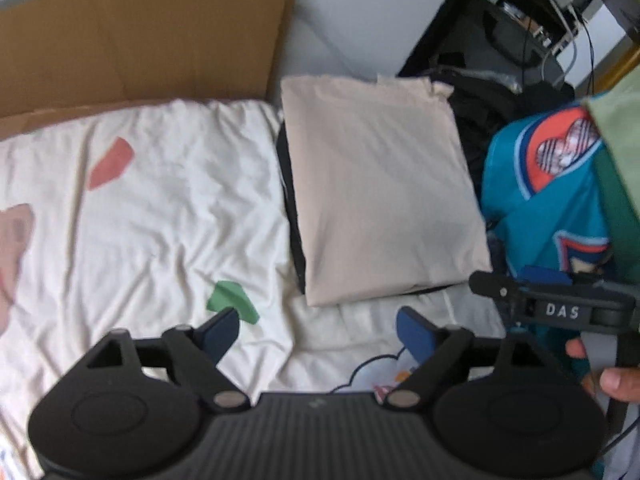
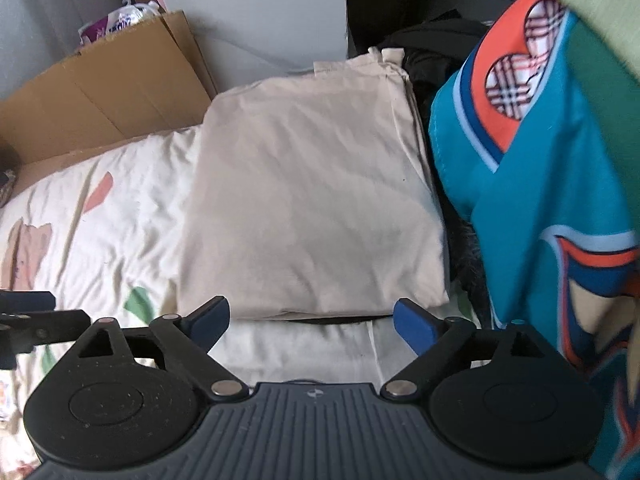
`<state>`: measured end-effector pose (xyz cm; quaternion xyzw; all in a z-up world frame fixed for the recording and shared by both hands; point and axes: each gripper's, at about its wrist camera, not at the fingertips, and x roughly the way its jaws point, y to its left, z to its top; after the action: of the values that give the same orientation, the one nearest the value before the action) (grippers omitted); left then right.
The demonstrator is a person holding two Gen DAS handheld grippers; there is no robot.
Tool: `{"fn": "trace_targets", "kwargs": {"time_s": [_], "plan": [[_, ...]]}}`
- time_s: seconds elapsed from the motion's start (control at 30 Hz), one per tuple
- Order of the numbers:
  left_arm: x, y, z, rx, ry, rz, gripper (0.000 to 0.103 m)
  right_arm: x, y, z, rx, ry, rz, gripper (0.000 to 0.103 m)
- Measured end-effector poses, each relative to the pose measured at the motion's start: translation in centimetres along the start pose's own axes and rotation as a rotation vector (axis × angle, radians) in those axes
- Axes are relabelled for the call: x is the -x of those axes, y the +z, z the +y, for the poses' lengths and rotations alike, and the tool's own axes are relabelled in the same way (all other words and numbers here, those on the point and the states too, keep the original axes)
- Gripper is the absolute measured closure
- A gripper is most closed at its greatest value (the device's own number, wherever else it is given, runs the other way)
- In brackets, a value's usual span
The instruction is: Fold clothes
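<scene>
Clothes: one beige cotton garment [image 2: 312, 208] lies folded into a flat rectangle on the bed, atop a dark folded piece whose edge shows beneath it at 6 and 9 o'clock (what that piece is I cannot tell). It sits at 12 o'clock from the right gripper [image 2: 312, 320] and at 1 o'clock from the left gripper [image 1: 320, 330].

Teal satin jersey with orange and blue trim and a plaid heart patch [image 2: 532, 184] is heaped or hanging at 3 o'clock of the beige fold, loose, not folded. A pale green cloth [image 1: 624, 136] overlaps it at the top right; its state is unclear.

White cartoon-print bedsheet [image 1: 140, 216] is bare at 9 o'clock of the fold. Flattened brown cardboard [image 1: 140, 44] stands at 11 o'clock against the wall.

Jaws: left wide apart, nothing between the blue pads. Right likewise wide and empty. Part of a hand [image 1: 608, 376] grips the right tool at 4 o'clock in the left view.

Progress (a judgement): at least one piece lies as the task wants. The teal jersey, and possibly the green cloth, remain to be folded. Neither gripper is engaged with any cloth at this moment.
</scene>
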<state>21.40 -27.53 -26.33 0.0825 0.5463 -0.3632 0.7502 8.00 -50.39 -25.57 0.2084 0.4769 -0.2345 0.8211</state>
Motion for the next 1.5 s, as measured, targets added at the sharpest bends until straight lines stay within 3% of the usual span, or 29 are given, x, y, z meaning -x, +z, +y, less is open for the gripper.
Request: {"fn": "trace_targets", "kwargs": {"time_s": [0.1,0.33,0.6,0.8,1.5], "plan": [[2.9,0.5,-0.4,0.004,0.017,-0.011,0.008,2.1,0.8,0.2,-0.022,0.004,0.010,0.001],[9.6,1.9,-1.4,0.005,0.053,-0.035,0.001,8.0,3.0,0.7,-0.046,0.013,0.009,0.000],[17.0,2.8,-1.1,0.054,0.071,-0.077,0.001,14.6,5.2,1.1,-0.076,0.029,-0.010,0.000],[22.1,2.6,0.4,0.082,0.160,-0.090,0.001,18.7,6.2,2.4,-0.058,0.064,-0.026,0.000],[38.4,-3.0,4.4,0.227,0.291,-0.221,0.001,32.2,6.4,9.6,0.067,0.173,-0.112,0.000]]}}
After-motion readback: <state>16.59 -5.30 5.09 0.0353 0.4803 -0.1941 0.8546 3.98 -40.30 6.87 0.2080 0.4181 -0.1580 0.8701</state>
